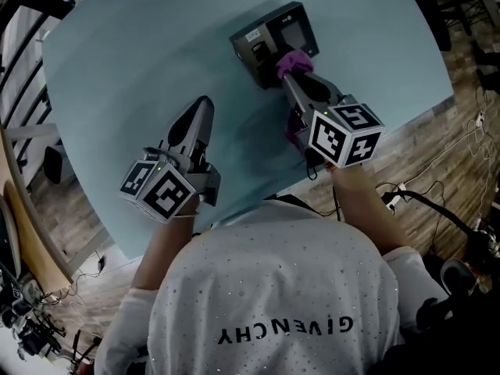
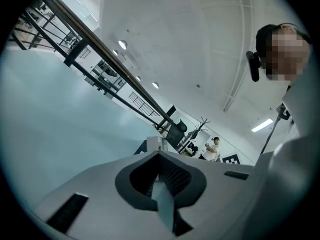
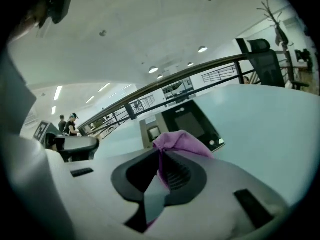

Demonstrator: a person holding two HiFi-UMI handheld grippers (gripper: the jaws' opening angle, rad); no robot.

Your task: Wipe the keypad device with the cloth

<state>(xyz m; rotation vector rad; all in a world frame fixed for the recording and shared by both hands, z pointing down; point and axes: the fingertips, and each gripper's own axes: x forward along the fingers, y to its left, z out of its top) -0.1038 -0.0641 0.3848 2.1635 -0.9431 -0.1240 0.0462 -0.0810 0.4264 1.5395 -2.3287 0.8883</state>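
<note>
Teal table [image 1: 109, 69] is lying under your left gripper [image 1: 201, 106], its jaws pressing together on nothing. Your right gripper [image 1: 293, 75] is clamping the purple cloth [image 1: 294, 59] at the near edge of the keypad device [image 1: 285, 28], farther across the table.

Ceiling lamps [image 2: 122, 44] light the scene evenly and brightly; the pale desk [image 1: 117, 76] carries soft shadows just beside the fingers [image 1: 197, 119]. The head view is sharp at centre, dark at its corners. Both gripper views bow heavily toward black rims, with the nearest fingers slightly soft.
</note>
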